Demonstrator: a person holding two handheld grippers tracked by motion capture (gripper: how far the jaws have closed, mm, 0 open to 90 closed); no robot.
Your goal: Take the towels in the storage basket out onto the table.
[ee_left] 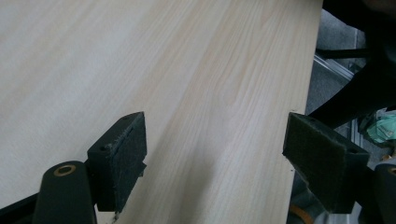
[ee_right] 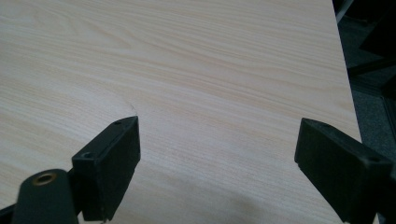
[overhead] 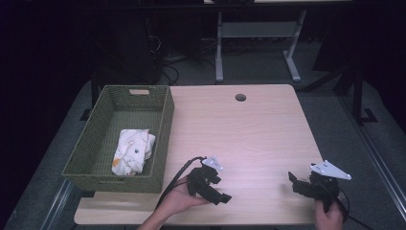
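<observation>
Both tools rest low over the near part of the light wooden table (overhead: 249, 129), each carried in one of the person's hands. The left gripper (overhead: 223, 197) sits beside the near right corner of the green woven basket (overhead: 103, 127) with its jaws spread wide and nothing between them; the left gripper view shows bare tabletop between the two black pads (ee_left: 122, 158) and the table's edge just past the farther one. The right gripper (overhead: 293, 181), well apart toward the right edge, is likewise spread and empty, its pads (ee_right: 112, 161) framing plain wood grain. The basket stands at the left of the table, overhanging its side; it holds a single crumpled white patterned cloth (overhead: 133, 151), which lies on the basket floor against the right wall, toward the near end. The cloth is the nearest thing to the left gripper and appears to be what the work concerns. With the cloth in the basket, both claws empty and the tabletop bare, the placing looks done; if the cloth is to be taken up, the left gripper would best rise over the basket's right wall, descend with jaws open, and pinch a raised fold rather than the flat fabric, avoiding the woven rim.
</observation>
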